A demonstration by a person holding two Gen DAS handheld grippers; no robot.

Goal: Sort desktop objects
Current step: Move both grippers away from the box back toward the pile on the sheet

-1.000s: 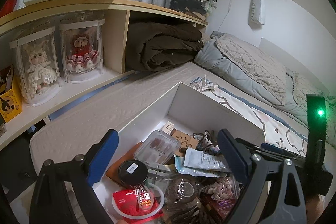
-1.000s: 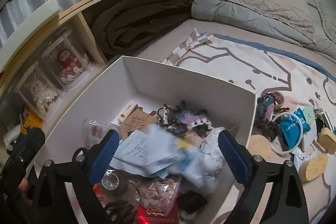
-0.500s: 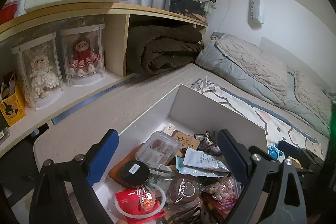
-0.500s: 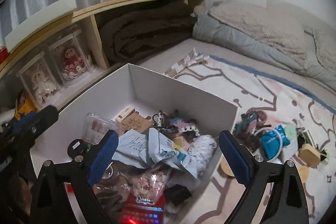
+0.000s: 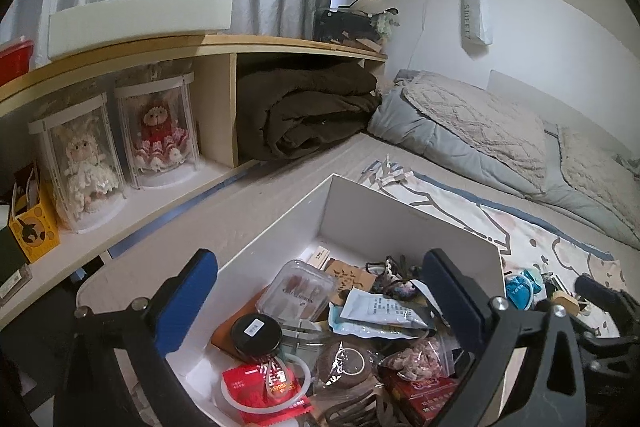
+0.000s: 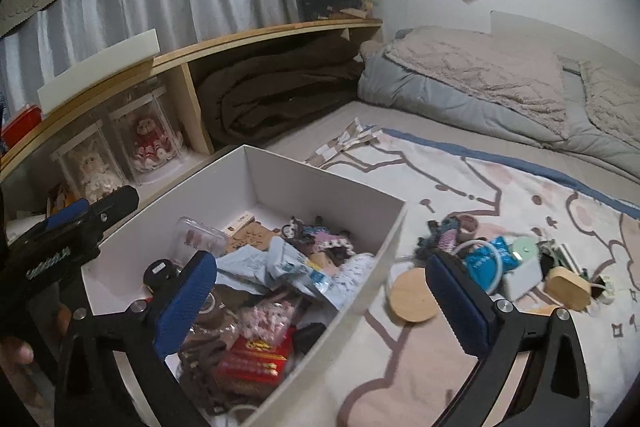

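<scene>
The white box [image 6: 328,187] sits on the bed's patterned blanket [image 6: 520,195] and is already crowded with sorted bits: a clear plastic case [image 5: 298,291], a round black jar [image 5: 256,331], a red sachet [image 5: 264,387], paper packets and small bags. Just beside its right wall a loose cluster waits on the blanket: a round wooden disc [image 6: 414,301], a blue packet [image 6: 486,261] with a white cord looped over it, a small wooden block [image 6: 568,285] and a knitted piece [image 6: 444,233]. The step in hand looks like the gap between a drop into the box and the next pick. The right claw [image 6: 320,303] hangs over the box's right rim, its jaws having just spread to their widest with nothing pinched between them. The left claw [image 5: 316,299] hovers over the box contents, its jaws likewise just widened and empty. The next move probably calls for swinging the right claw toward the cluster, the wooden disc being nearest, and lowering to straddle one item cleanly.
</scene>
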